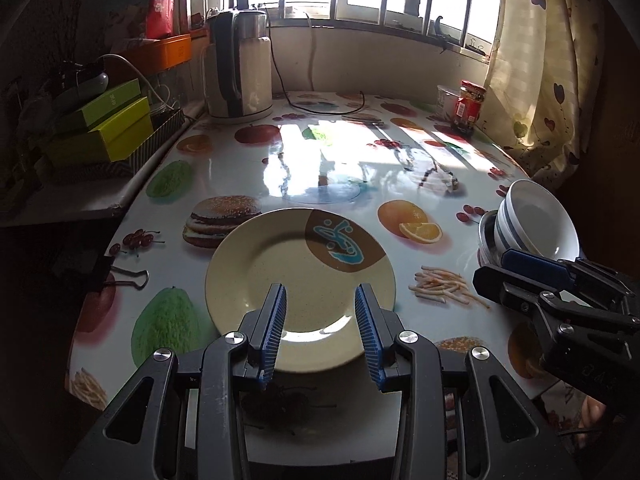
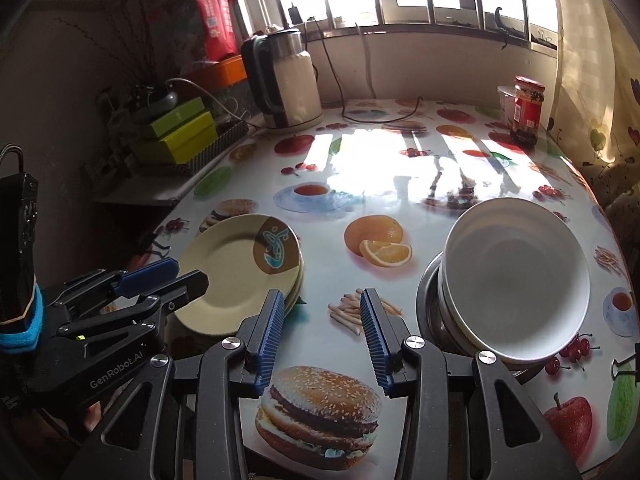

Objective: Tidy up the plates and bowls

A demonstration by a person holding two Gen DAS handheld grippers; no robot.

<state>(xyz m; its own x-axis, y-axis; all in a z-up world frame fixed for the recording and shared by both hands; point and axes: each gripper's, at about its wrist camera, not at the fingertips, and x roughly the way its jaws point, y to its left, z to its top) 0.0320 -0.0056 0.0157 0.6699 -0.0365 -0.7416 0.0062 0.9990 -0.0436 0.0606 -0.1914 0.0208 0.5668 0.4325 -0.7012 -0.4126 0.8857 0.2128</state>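
A: Where does the cream plate (image 1: 300,280) sit relative to the left gripper (image 1: 321,312)?

B: In the centre of the left wrist frame, flat on the fruit-print surface (image 1: 224,168). The jaws stand wide apart and hold nothing; both blue pads (image 1: 276,320) hover over the plate's near half, so its near rim runs between them.

A: And from the other side?

B: In the right wrist view the plate (image 2: 236,276) lies at centre left, and more rims show under its right edge, so it tops a small stack. The left gripper (image 2: 176,280) reaches in from the lower left over its near edge.

A: The right gripper (image 2: 322,316)?

B: Also spread wide, gripping nothing. Between its jaws only the printed fries and burger show. The white bowl (image 2: 516,284) sits tilted on other bowls, nested in a metal bowl (image 2: 428,304), just right of the right jaw, at centre right.

A: Anything behind?

B: A kettle (image 1: 240,68) at upper left and a red-lidded jar (image 1: 470,106) at upper right.
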